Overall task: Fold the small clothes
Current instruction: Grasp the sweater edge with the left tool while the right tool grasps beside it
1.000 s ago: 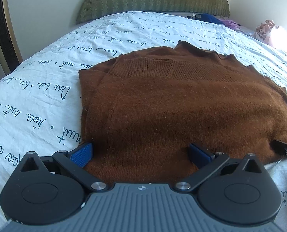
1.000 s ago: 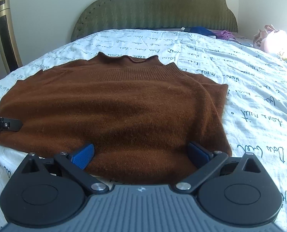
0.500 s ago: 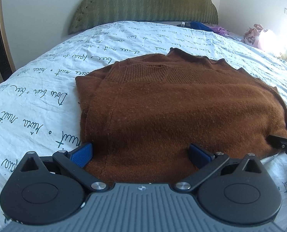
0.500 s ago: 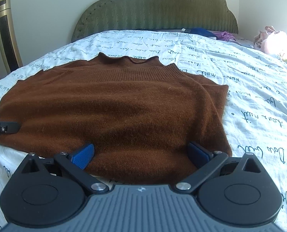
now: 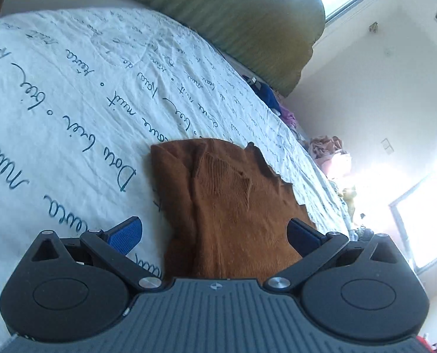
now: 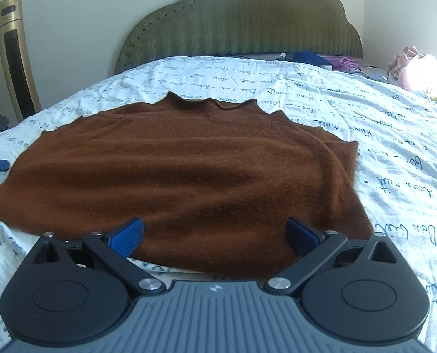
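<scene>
Right wrist view shows you the brown sweater spread flat across the bed, neck toward the green headboard and its near hem lying just in front of your right tool. That tool's blue pads stand wide apart with nothing between them. The sweater's right side looks already turned in, so that edge is a double layer.

Your left tool is also spread wide and empty, rolled over to one side, with the sweater's left part running between its pads; whether they touch the cloth you cannot tell from here. Its blue tip shows at the far left edge of the right wrist view, just beside the sweater.

Judging by the fuzzy knit, expect this piece to be soft, limp and fairly light, but thick enough to bunch. It should grip well against the pads and cling to the printed sheet rather than slide. Take hold at the hem corners, or along the folded side edge, pinching every layer together. A grab in the middle of the body would likely pull up only the top layer. Lift both sides evenly, since the knit will probably stretch and sag between your tools.
</scene>
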Action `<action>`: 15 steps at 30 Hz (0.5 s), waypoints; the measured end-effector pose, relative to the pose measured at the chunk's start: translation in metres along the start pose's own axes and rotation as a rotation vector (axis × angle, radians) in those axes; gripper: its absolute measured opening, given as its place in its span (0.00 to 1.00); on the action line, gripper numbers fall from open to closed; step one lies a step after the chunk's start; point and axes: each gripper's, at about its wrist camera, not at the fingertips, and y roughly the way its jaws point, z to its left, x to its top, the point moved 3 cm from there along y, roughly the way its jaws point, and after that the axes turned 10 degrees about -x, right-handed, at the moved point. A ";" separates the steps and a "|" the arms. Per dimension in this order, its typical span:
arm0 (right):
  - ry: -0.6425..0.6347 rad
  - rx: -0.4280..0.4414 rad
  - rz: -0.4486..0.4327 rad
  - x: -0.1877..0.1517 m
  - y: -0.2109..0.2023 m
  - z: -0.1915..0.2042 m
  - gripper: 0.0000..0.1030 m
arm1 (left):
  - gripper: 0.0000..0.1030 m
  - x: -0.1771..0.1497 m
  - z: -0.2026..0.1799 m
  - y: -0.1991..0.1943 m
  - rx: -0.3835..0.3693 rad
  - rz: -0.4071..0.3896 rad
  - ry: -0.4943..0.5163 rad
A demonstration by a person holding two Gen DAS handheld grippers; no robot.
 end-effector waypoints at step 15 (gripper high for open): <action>-0.319 0.115 -0.108 0.003 -0.039 0.120 1.00 | 1.00 0.069 0.029 0.110 -0.123 0.334 -0.108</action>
